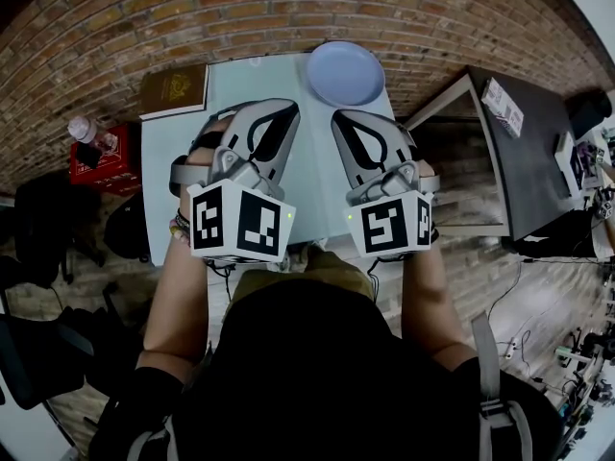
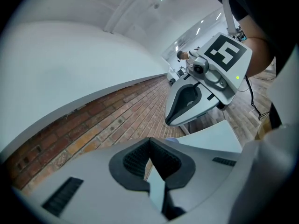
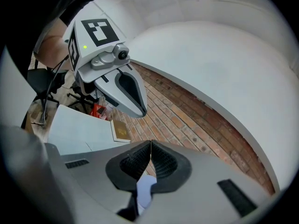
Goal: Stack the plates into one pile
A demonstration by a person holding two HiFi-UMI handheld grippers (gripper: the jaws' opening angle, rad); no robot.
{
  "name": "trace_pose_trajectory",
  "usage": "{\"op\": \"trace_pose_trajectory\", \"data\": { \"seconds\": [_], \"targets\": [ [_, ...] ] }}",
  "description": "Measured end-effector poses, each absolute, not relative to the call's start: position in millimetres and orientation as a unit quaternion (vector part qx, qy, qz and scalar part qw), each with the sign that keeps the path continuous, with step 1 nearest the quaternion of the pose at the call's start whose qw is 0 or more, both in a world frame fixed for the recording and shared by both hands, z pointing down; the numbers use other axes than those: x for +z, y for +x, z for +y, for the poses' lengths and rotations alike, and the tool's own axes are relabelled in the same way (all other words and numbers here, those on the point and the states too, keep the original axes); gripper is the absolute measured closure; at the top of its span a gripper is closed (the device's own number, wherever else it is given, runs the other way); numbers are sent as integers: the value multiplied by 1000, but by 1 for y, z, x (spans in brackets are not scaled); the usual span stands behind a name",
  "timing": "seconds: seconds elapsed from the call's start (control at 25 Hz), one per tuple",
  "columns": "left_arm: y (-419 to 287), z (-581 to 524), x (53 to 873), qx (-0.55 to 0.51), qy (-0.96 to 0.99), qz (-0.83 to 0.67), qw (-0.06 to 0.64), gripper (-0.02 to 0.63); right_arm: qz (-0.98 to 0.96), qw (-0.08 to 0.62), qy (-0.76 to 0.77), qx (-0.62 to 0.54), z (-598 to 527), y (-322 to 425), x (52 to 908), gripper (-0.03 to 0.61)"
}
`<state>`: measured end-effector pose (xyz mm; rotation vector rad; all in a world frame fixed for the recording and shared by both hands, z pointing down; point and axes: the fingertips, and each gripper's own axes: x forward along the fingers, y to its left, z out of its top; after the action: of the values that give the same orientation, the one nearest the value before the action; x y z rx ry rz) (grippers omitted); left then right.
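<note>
Right gripper (image 3: 150,149): jaws together, nothing between them.
Plate (image 3: 145,190): pale blue, glimpsed below the jaws.
Left gripper (image 3: 134,101): upper left, above the table (image 3: 74,125).
Book (image 3: 122,130): brown, on the table's far edge, near the brick wall (image 3: 196,120).

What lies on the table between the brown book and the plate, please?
Nothing: in the head view, the table is bare between the book and the plate.

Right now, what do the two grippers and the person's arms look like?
Both the left gripper and right gripper are grey, teardrop-shaped shells with black ribbed pads. Each carries a white cube printed with black square markers. The person wears dark short sleeves and a bracelet.
</note>
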<state>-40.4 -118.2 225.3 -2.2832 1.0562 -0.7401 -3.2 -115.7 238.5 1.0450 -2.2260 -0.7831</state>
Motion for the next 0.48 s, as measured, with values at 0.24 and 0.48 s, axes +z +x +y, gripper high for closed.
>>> {"op": "trace_pose_trajectory", "data": {
  "seconds": [0.24, 0.48],
  "targets": [
    [-44, -120, 230, -281, -837, 393, 258, 591, -823, 295, 384, -298, -113, -6, 248, 543],
    [-47, -122, 232, -278, -839, 393, 253, 591, -815, 298, 399, -297, -120, -2, 245, 543]
  ]
}}
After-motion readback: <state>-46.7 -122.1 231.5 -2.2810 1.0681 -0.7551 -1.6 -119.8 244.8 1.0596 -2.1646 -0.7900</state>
